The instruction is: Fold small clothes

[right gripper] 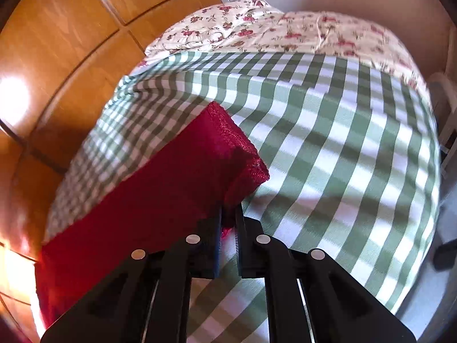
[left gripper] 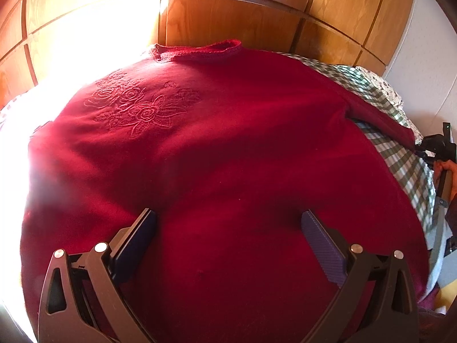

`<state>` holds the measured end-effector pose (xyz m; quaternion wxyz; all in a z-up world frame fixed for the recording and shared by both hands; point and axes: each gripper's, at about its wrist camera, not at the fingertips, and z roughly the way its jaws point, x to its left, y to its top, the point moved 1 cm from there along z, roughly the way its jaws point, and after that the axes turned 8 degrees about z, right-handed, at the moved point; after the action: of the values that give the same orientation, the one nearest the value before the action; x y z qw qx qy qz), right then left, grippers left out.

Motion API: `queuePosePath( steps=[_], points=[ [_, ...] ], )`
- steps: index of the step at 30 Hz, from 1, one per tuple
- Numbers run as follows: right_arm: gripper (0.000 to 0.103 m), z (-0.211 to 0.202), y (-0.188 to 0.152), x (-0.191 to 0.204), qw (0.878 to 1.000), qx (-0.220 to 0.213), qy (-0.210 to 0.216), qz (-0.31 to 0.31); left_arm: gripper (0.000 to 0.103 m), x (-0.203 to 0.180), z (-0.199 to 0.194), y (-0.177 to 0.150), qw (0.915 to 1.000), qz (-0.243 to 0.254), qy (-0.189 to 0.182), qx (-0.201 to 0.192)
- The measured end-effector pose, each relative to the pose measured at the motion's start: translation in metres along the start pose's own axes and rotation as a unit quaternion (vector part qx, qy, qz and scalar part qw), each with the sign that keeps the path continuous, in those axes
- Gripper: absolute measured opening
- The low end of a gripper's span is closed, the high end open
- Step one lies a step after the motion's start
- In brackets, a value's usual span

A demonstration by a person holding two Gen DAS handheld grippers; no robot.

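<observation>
Your left gripper (left gripper: 228,220) hangs w/ jaws wide apart over the red sweater (left gripper: 222,148), spread flat across the bed (right gripper: 328,131). Your right gripper (right gripper: 228,214) pinches its sleeve cuff (right gripper: 237,154) nr the bed's right edge.
</observation>
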<state>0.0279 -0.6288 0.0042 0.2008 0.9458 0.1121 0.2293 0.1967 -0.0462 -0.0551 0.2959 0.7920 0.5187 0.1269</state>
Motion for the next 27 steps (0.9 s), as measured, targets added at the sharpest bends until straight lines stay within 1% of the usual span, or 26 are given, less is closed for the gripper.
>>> queuePosePath(
  steps=[1,2,3,5,6,7,9,10,11,12,13,14,15,16,18,19,20,21,23,25,27],
  points=[
    [0.051,-0.005,-0.001,0.001,1.0,0.0,0.006,0.0,0.1,0.002,-0.005,-0.001,1.0,-0.005,-0.003,0.0],
    [0.067,-0.011,-0.003,0.003,1.0,-0.003,0.007,-0.002,0.1,0.004,-0.009,-0.003,0.9999,-0.011,-0.006,0.001],
    [0.068,-0.018,-0.009,0.006,1.0,-0.004,0.008,-0.01,0.1,0.007,-0.015,-0.005,0.9998,-0.018,-0.008,0.0],
    [0.068,-0.025,-0.027,0.021,0.998,0.028,0.035,-0.044,0.1,0.015,-0.029,-0.012,0.9993,-0.033,-0.013,-0.009],
    [0.068,-0.029,-0.037,0.028,0.996,0.042,0.05,-0.061,0.1,0.019,-0.037,-0.017,0.9991,-0.038,-0.008,-0.014],
    [0.068,-0.035,-0.054,0.039,0.991,0.063,0.071,-0.092,0.1,0.023,-0.044,-0.021,0.999,-0.042,-0.001,-0.018],
    [0.068,-0.045,-0.092,0.06,0.977,0.105,0.116,-0.148,0.1,0.031,-0.056,-0.029,0.9984,-0.048,0.014,-0.024],
    [0.068,-0.05,-0.12,0.073,0.963,0.136,0.139,-0.186,0.1,0.037,-0.063,-0.034,0.9979,-0.053,0.024,-0.029],
    [0.068,-0.054,-0.147,0.084,0.949,0.164,0.152,-0.222,0.1,0.043,-0.07,-0.04,0.997,-0.061,0.035,-0.033],
    [0.068,-0.056,-0.165,0.089,0.939,0.181,0.159,-0.244,0.1,0.049,-0.075,-0.044,0.9963,-0.067,0.043,-0.034],
    [0.062,-0.061,-0.196,0.097,0.922,0.214,0.17,-0.276,0.1,0.053,-0.079,-0.049,0.9953,-0.073,0.054,-0.034],
    [0.056,-0.063,-0.213,0.101,0.912,0.231,0.174,-0.292,0.1,0.059,-0.083,-0.054,0.9942,-0.077,0.068,-0.034],
    [0.054,-0.068,-0.236,0.104,0.899,0.246,0.176,-0.316,0.1,0.063,-0.086,-0.059,0.9932,-0.079,0.079,-0.032],
    [0.053,-0.074,-0.251,0.105,0.892,0.246,0.173,-0.337,0.1,0.066,-0.089,-0.064,0.9926,-0.081,0.085,-0.031],
    [0.038,-0.085,-0.273,0.106,0.882,0.223,0.149,-0.387,0.099,0.071,-0.093,-0.076,0.9923,-0.087,0.086,-0.022],
    [0.024,-0.089,-0.277,0.105,0.88,0.218,0.141,-0.398,0.099,0.073,-0.093,-0.083,0.9924,-0.088,0.085,-0.015],
    [0.009,-0.091,-0.277,0.104,0.879,0.217,0.139,-0.402,0.095,0.073,-0.092,-0.089,0.9928,-0.088,0.08,-0.004],
    [0.009,-0.095,-0.277,0.102,0.876,0.216,0.138,-0.408,0.089,0.074,-0.09,-0.095,0.9929,-0.091,0.076,0.007],
    [0.008,-0.102,-0.28,0.099,0.87,0.2,0.122,-0.434,0.082,0.074,-0.085,-0.112,0.9917,-0.102,0.072,0.031],
    [0.008,-0.107,-0.283,0.093,0.863,0.192,0.107,-0.455,0.082,0.069,-0.089,-0.121,0.9926,-0.094,0.07,0.031],
    [0.008,-0.106,-0.286,0.086,0.862,0.197,0.105,-0.454,0.082,0.067,-0.093,-0.127,0.9929,-0.091,0.069,0.036]
  ],
)
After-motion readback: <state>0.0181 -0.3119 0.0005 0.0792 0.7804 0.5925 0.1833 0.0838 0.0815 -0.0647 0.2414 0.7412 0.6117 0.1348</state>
